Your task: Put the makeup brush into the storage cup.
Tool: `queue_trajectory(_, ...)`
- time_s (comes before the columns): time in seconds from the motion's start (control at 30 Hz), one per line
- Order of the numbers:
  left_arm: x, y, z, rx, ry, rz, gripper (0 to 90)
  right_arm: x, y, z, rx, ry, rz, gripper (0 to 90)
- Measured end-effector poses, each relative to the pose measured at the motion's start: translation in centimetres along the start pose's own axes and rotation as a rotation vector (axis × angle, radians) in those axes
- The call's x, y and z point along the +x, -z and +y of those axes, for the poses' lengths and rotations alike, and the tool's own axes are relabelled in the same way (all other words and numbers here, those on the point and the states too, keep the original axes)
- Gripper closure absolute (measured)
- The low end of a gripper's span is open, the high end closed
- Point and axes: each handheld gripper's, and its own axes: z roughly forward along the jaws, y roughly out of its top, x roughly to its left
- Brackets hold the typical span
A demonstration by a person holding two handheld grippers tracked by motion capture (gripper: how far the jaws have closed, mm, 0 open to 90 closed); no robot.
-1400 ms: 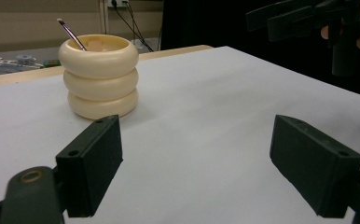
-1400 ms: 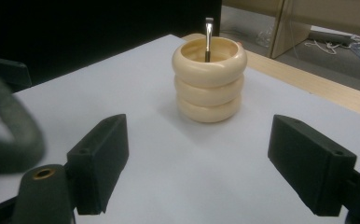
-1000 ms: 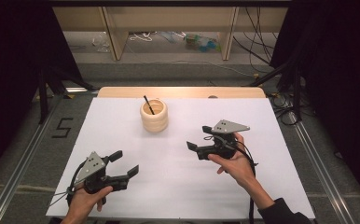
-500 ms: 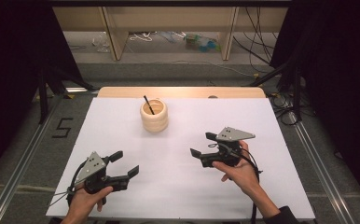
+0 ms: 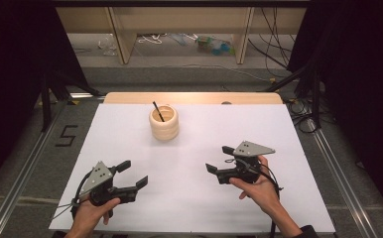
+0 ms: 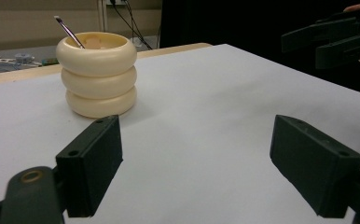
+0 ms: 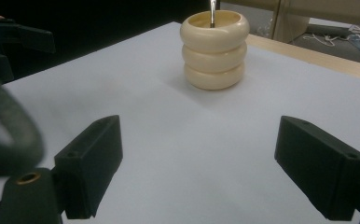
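A cream ribbed cup [image 5: 164,122] stands toward the back of the white table [image 5: 194,198], with a thin dark brush [image 5: 158,111] leaning inside it. The same cup [image 6: 97,74] sits ahead and left in the left gripper view, and the cup [image 7: 215,49] is straight ahead in the right gripper view. My left gripper [image 5: 132,174] rests low at the front left, open and empty. My right gripper [image 5: 219,158] is held at the front right, open and empty, its jaws pointing left toward the table's middle.
A wooden strip [image 5: 193,97] runs along the table's far edge. Beyond it are shelf legs, cables and clutter on the floor [image 5: 214,45]. Metal rails [image 5: 26,163] flank the table, and a "5" mark [image 5: 66,135] lies on the floor at the left.
My right gripper has drawn back toward the front edge and dropped lower. The left gripper has stayed put.
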Motion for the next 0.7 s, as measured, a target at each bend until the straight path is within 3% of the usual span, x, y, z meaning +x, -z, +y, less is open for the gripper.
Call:
queue_trajectory(0.3,0.0,0.0,0.0,0.000,0.000,-0.001,16.9,0.4,1.0,-0.7,-0.036,-0.016,0.003,16.2)
queue_trajectory(0.5,-0.1,-0.2,-0.1,0.001,-0.001,-0.011,16.8,0.5,1.6,-1.1,-0.016,-0.017,-0.002,16.4)
queue_trajectory(0.7,-0.1,-0.2,-0.1,-0.001,0.004,-0.014,16.8,0.7,1.9,-1.3,-0.039,-0.018,-0.007,16.3)
